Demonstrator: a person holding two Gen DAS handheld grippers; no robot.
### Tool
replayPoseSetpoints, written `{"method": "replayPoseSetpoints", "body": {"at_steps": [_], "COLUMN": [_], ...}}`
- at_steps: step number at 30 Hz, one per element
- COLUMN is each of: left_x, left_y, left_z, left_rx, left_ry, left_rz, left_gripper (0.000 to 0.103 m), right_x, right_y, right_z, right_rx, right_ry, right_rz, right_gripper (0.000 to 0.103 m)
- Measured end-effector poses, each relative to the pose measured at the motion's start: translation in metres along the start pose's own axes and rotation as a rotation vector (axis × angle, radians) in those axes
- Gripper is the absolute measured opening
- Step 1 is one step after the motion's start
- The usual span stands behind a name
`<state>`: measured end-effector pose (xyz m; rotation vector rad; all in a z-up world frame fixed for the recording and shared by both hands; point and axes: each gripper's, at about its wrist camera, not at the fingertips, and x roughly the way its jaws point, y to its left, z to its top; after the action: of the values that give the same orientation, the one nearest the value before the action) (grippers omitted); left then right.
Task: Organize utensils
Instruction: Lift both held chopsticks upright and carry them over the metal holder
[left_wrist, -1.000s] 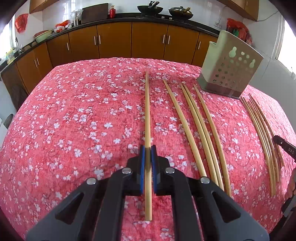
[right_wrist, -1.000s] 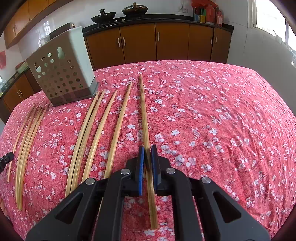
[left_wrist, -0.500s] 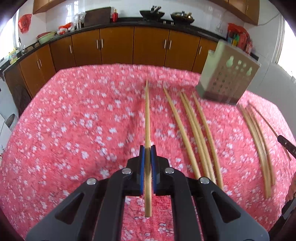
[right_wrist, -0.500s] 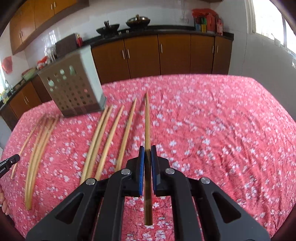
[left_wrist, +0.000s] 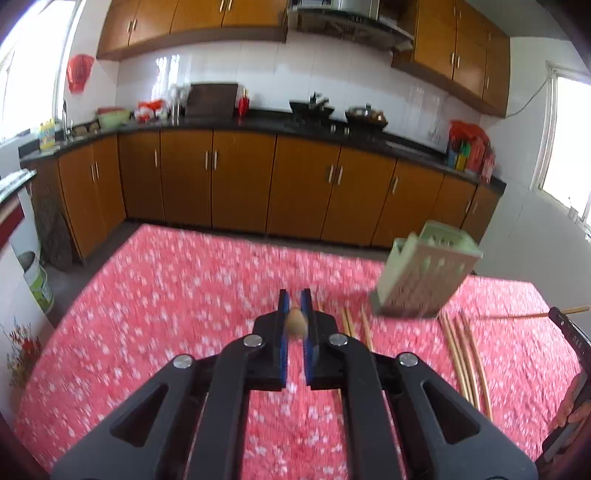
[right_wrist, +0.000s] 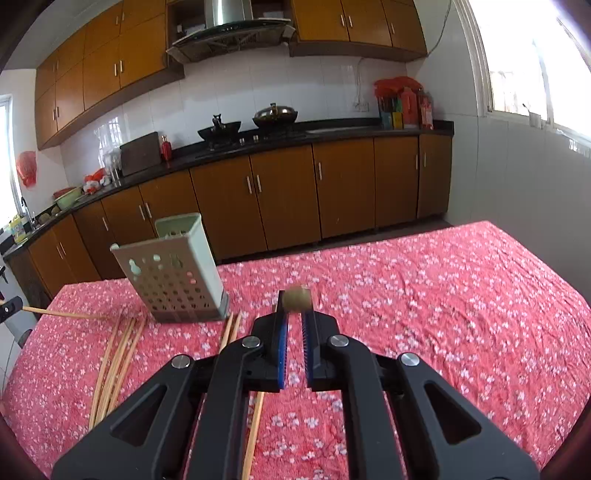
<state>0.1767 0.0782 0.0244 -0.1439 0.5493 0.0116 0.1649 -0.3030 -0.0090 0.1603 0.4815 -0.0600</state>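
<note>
My left gripper (left_wrist: 294, 314) is shut on a bamboo chopstick (left_wrist: 295, 322), seen end-on between the blue pads, lifted above the table. My right gripper (right_wrist: 295, 310) is shut on another chopstick (right_wrist: 298, 298), also seen end-on and lifted. The pale green perforated utensil holder (left_wrist: 417, 280) stands on the red floral tablecloth, ahead and right of the left gripper; in the right wrist view the holder (right_wrist: 173, 269) is ahead and left. Several chopsticks (left_wrist: 465, 354) still lie on the cloth in front of the holder; they also show in the right wrist view (right_wrist: 118, 354).
The table (right_wrist: 443, 295) is covered with a red floral cloth. Behind it run brown kitchen cabinets (left_wrist: 240, 184) with a black counter, woks and a range hood. The other gripper's chopstick (left_wrist: 535, 315) pokes in at the far right of the left wrist view.
Both grippers have lifted their chopsticks off the cloth and tilted up, so the sticks now point along the cameras and the kitchen fills the views.
</note>
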Motion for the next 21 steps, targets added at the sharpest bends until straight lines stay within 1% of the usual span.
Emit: {"method": "replayPoseSetpoints", "body": {"at_steps": [4, 8, 13, 16, 18, 21], "left_x": [-0.002, -0.004, -0.018, -0.026, -0.030, -0.032], "left_y": [-0.004, -0.006, -0.018, -0.032, -0.044, -0.063], "left_z": [0.026, 0.054, 0.091, 0.114, 0.128, 0.141], "left_rx": [0.009, 0.014, 0.012, -0.002, -0.021, -0.041], "left_ry": [-0.044, -0.092, -0.173, -0.229, -0.261, -0.296], "left_rz": [0.013, 0.035, 0.023, -0.017, -0.063, -0.127], "left_gripper": [0.007, 0.007, 0.007, 0.007, 0.007, 0.007], "right_x": [0.000, -0.004, -0.020, -0.029, -0.033, -0.032], "right_y": [0.003, 0.011, 0.028, 0.037, 0.044, 0.057], "right_z": [0.020, 0.045, 0.092, 0.116, 0.129, 0.137], "right_rx": [-0.002, -0.007, -0.008, 0.015, 0.036, 0.037], "right_ry": [-0.033, -0.088, -0.209, -0.282, -0.326, -0.363], "right_rz": [0.004, 0.015, 0.066, 0.116, 0.161, 0.202], "right_gripper": [0.008, 0.008, 0.008, 0.008, 0.008, 0.008]}}
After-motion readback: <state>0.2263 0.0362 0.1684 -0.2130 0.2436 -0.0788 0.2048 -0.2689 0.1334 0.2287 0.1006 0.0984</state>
